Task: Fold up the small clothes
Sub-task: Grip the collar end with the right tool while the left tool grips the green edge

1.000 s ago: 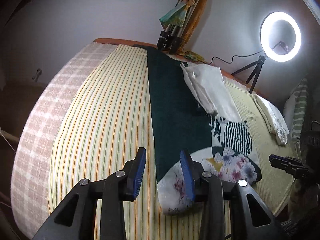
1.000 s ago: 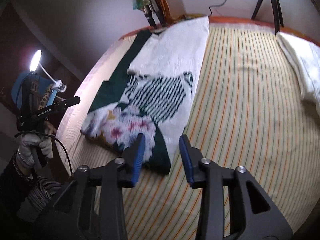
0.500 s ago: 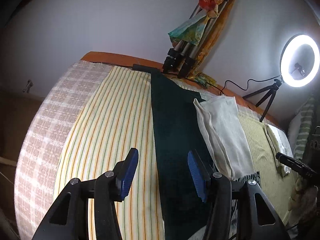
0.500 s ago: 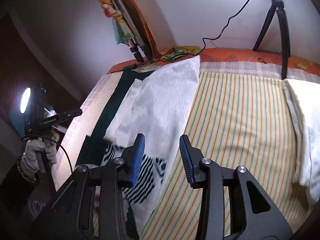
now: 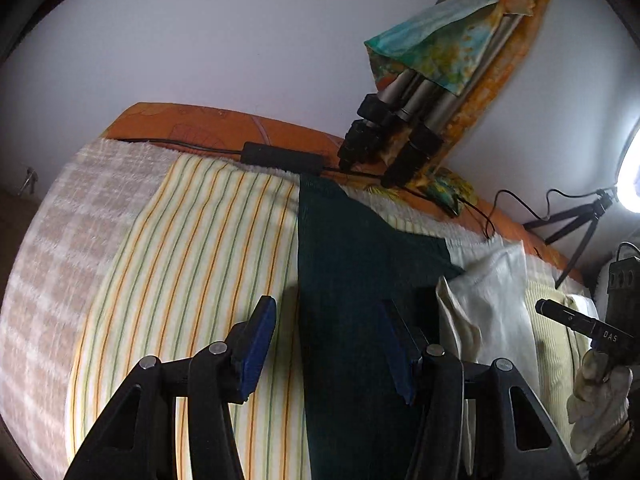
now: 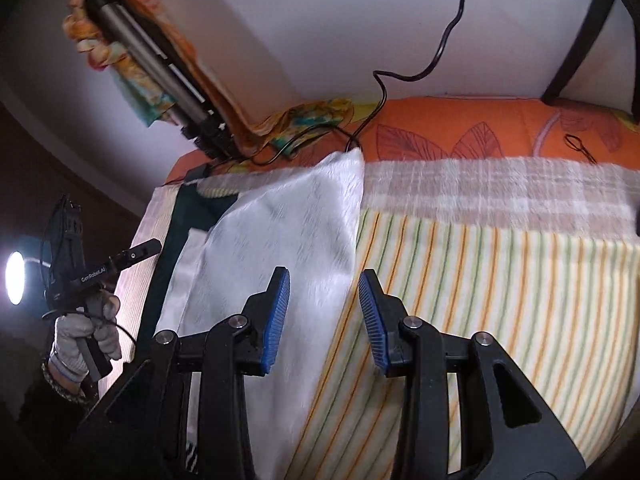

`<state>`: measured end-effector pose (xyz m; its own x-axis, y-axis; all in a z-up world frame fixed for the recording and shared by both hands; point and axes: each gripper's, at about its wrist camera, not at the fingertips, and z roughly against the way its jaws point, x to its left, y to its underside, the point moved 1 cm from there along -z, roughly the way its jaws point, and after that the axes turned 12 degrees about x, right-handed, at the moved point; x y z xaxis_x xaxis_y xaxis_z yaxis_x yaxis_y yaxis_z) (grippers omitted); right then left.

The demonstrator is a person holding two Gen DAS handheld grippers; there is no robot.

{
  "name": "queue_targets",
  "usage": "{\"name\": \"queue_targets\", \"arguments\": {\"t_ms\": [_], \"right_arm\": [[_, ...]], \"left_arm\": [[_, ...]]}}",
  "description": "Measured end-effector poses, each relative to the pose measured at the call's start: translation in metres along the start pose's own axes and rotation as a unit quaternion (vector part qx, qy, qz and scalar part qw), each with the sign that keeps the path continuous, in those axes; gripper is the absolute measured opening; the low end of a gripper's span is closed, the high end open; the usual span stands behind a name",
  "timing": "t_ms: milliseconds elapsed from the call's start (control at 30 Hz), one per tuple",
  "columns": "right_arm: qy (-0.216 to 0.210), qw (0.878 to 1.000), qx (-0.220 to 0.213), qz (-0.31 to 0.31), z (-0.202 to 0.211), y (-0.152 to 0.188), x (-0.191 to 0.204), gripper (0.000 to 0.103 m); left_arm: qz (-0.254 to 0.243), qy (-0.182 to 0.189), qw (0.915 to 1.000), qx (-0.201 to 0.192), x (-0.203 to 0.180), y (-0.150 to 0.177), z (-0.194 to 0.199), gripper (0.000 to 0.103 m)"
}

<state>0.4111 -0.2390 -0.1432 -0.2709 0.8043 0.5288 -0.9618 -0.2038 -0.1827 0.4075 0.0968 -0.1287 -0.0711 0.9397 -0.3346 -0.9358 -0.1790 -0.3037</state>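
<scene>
A dark green garment (image 5: 360, 280) lies flat on the striped sheet (image 5: 192, 260), with a white cloth (image 5: 492, 300) spread over its right part. My left gripper (image 5: 326, 346) hovers open above the green garment's left edge, nothing pinched between its blue pads. In the right wrist view the white cloth (image 6: 280, 260) covers most of the green garment (image 6: 180, 216). My right gripper (image 6: 324, 318) hangs open over the white cloth's right edge, its pads apart and empty.
Tripod legs (image 5: 400, 128) wrapped in a colourful scarf lean on the wall at the bed's far edge, beside a black adapter box (image 5: 280, 158) and cables. A ring light (image 5: 632, 176) shines at right. Gloved hands (image 5: 596, 408) (image 6: 84, 332) hold the grippers. An orange mattress edge (image 6: 460, 132) borders the sheet.
Both grippers have travelled up the bed toward the wall end of the garment, and the floral and striped part has dropped out of view. The left jaws have widened.
</scene>
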Motion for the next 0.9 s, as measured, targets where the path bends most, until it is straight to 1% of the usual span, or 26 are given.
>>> {"name": "queue_targets", "arguments": {"t_ms": [133, 300, 400, 433, 467, 533, 567, 600, 633, 667, 733, 900], "right_arm": [[0.008, 1.0, 0.002, 0.007, -0.017, -0.024, 0.001, 0.038], [0.017, 1.0, 0.001, 0.013, -0.035, -0.047, 0.005, 0.038], [0.024, 1.0, -0.007, 0.011, -0.042, -0.056, 0.007, 0.038], [0.025, 1.0, -0.009, 0.01, -0.043, -0.058, 0.008, 0.035], [0.026, 1.0, -0.011, 0.011, -0.045, -0.06, 0.009, 0.025], [0.026, 0.999, -0.008, 0.02, -0.05, -0.06, 0.013, 0.014], [0.028, 0.999, -0.008, 0.023, -0.052, -0.061, 0.014, 0.012], [0.028, 0.999, -0.01, 0.026, -0.051, -0.06, 0.014, 0.009], [0.024, 0.999, -0.011, 0.027, -0.051, -0.059, 0.015, 0.007], [0.017, 0.999, -0.015, 0.027, -0.048, -0.058, 0.015, 0.006], [0.01, 0.999, -0.021, 0.026, -0.042, -0.055, 0.014, 0.006], [-0.008, 0.998, -0.042, 0.034, -0.019, -0.048, 0.022, 0.005]], "left_arm": [[-0.008, -0.015, 0.9998, -0.004, -0.004, -0.018, -0.015, 0.054], [-0.007, -0.022, 0.9996, -0.014, -0.002, -0.034, -0.027, 0.054], [-0.004, -0.027, 0.9994, -0.02, -0.003, -0.041, -0.031, 0.051], [-0.003, -0.03, 0.9993, -0.023, -0.004, -0.042, -0.032, 0.049], [-0.003, -0.031, 0.9992, -0.026, -0.005, -0.044, -0.034, 0.047], [-0.007, -0.034, 0.9989, -0.031, -0.006, -0.045, -0.037, 0.03], [-0.01, -0.033, 0.9989, -0.033, -0.006, -0.046, -0.038, 0.028], [-0.013, -0.034, 0.9987, -0.036, -0.007, -0.046, -0.039, 0.02], [-0.014, -0.032, 0.9987, -0.036, -0.006, -0.046, -0.039, 0.005], [-0.012, -0.025, 0.999, -0.035, -0.006, -0.047, -0.04, 0.002], [-0.009, -0.018, 0.999, -0.039, -0.005, -0.045, -0.038, 0.0], [-0.013, 0.004, 0.9986, -0.051, -0.009, -0.036, -0.022, 0.0]]}}
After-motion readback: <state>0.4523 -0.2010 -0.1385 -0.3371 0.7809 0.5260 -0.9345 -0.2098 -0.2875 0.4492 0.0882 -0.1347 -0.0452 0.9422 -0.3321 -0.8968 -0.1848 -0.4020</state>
